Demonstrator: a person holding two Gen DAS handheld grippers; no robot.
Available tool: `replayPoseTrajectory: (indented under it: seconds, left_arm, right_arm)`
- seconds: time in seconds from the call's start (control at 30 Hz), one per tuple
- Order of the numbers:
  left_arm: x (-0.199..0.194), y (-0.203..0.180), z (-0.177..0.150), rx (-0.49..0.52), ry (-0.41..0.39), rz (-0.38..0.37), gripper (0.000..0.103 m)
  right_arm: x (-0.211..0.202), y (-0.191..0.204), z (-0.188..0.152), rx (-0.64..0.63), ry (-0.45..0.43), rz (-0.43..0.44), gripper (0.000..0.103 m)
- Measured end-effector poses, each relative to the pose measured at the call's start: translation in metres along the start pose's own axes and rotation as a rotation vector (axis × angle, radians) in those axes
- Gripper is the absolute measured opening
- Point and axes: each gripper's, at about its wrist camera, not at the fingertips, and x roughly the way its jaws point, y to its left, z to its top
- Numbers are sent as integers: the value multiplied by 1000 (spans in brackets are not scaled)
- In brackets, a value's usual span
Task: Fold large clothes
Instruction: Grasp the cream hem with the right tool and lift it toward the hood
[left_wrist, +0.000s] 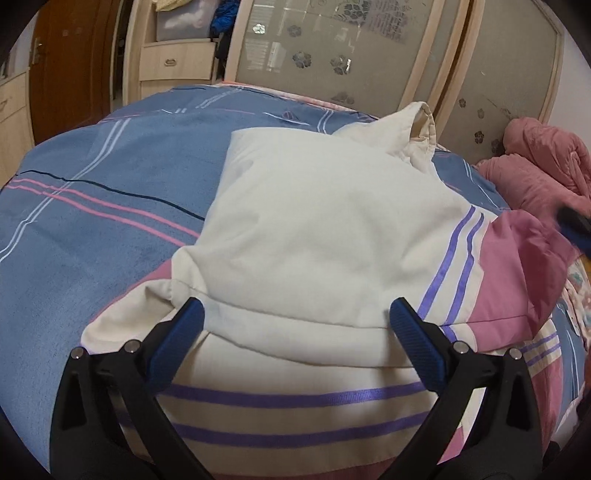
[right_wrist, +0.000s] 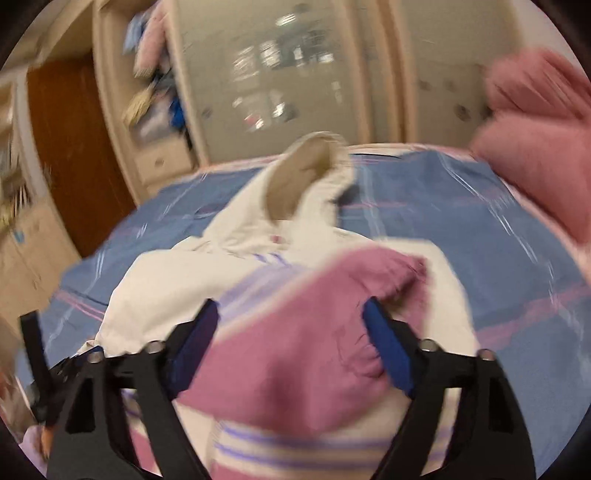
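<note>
Across the left wrist view's centre, the cream padded jacket (left_wrist: 317, 236) lies on the blue striped bedspread (left_wrist: 110, 206); left gripper (left_wrist: 295, 317) spread wide, empty. Lower centre of the blurred right wrist view, right gripper (right_wrist: 291, 321) straddles the pink sleeve (right_wrist: 295, 332); grip unclear.

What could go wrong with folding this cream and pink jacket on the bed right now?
The pink sleeve lies between the right tongs, but they do not look clamped on it, so it may slip out and fall unfolded. The left tongs are open over the jacket, so nothing pins the fold. The upright hood could flop and spoil the shape.
</note>
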Motion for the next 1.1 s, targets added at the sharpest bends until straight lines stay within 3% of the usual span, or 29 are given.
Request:
replayPoseTrajectory:
  seconds: [0.07,0.17,0.23,0.27,0.33,0.43,0.5,0.6,0.63,0.73,0.83,0.9,0.97,1.03,1.1]
  left_arm:
    - [-8,-5,-6,10,-15,35,101]
    - [-14,-9,-10,42,-22,54,101]
    - [-10,-7,-9,48,-4,59,101]
    - [-9,-5,-9,41,6,57,101]
    - [-13,0,-7,6,-6,52,101]
    - [-28,12,-6,-75,-54,71,101]
    - [-30,19,-8,-124,-52,82,101]
    - [-20,22,-14,-138,-14,130,101]
    - [-17,18,-15,-118,-10,157,101]
    - [-14,11,-16,-80,-5,196,101]
    - [-12,14,-16,-85,-5,193,101]
    - [-12,15,-15,-86,-3,187,101]
    - [-15,16,-15,-90,-13,178,101]
    - [-22,18,-13,-105,-47,149,101]
    - [-32,20,-11,-121,-99,115,101]
  right_arm:
    - [27,39,20,-118,46,19,43]
    - [36,90,44,-218,-3,-13,43]
    - [20,107,55,-221,-95,-46,50]
    - [10,109,58,-198,-143,-52,63]
    - [2,111,59,-164,-169,10,67]
    - [44,135,61,-287,93,129,66]
    - [83,151,52,-370,239,197,57]
    - [143,172,33,-429,449,235,47]
    - [157,178,27,-449,473,220,47]
    - [192,191,24,-439,459,198,47]
    - [212,194,36,-364,406,223,47]
    - [215,191,41,-330,418,226,47]
    - [202,185,41,-317,387,235,47]
    - [172,164,48,-272,288,251,47]
    - [139,128,48,-217,230,249,47]
